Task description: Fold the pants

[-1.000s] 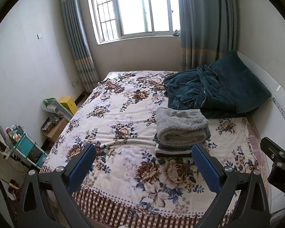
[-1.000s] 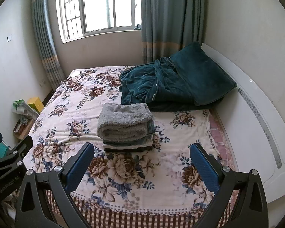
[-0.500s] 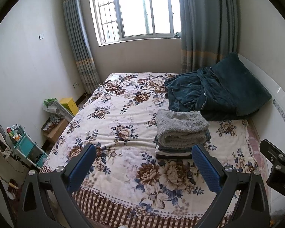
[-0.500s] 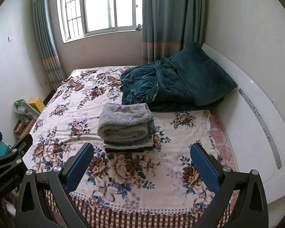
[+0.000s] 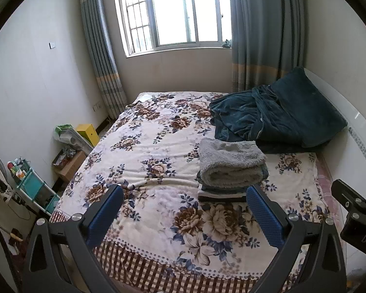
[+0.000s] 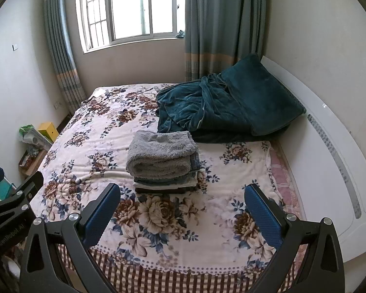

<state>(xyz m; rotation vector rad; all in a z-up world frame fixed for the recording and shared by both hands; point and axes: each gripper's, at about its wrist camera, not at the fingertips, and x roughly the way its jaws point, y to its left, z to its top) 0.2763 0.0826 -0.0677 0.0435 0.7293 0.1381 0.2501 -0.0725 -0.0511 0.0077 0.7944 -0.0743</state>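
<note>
A stack of folded clothes [image 5: 229, 171] lies on the bed with the floral cover [image 5: 146, 151], topped by a fluffy grey folded piece [image 6: 161, 151]; darker folded garments show beneath it. My left gripper [image 5: 184, 210] is open and empty, held back above the bed's near edge, short of the stack. My right gripper [image 6: 183, 207] is open and empty too, also short of the stack. The right gripper's body shows at the right edge of the left wrist view [image 5: 353, 210].
A dark teal blanket and pillow [image 5: 280, 117] lie heaped by the white headboard [image 6: 329, 146]. A window with grey curtains [image 5: 178, 14] is behind the bed. Boxes and a teal shelf cart [image 5: 34, 188] stand on the floor left of the bed.
Both grippers have drifted slightly back and up from the bed; the view shows a little more wall and window. Jaws stay open. The stack has not moved.
</note>
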